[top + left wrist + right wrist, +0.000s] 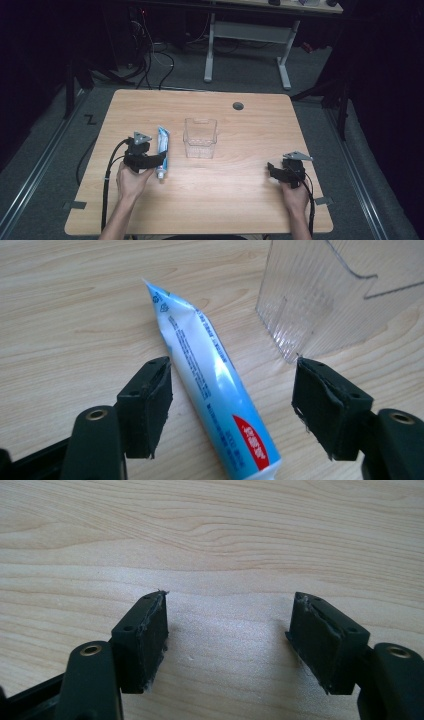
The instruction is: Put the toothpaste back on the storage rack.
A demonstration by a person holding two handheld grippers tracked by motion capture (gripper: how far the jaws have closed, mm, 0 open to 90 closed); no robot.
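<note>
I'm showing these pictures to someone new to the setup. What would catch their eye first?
Most likely the blue and white tube, lying flat on the wooden table between the open fingers of the left gripper. Next, the clear bin standing just right of the tube near the table's middle. The right gripper is open over bare wood near the right edge.

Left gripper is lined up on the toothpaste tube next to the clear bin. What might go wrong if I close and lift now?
1. The left gripper stands open astride the toothpaste tube, which lies slanted between the pads; closing may twist it or let the slick tube slip.
2. One pad sits close to the corner of the clear plastic bin; it looks light, so a small nudge could shove it.
3. The right gripper is open over bare table, too far to steady the bin.
</note>
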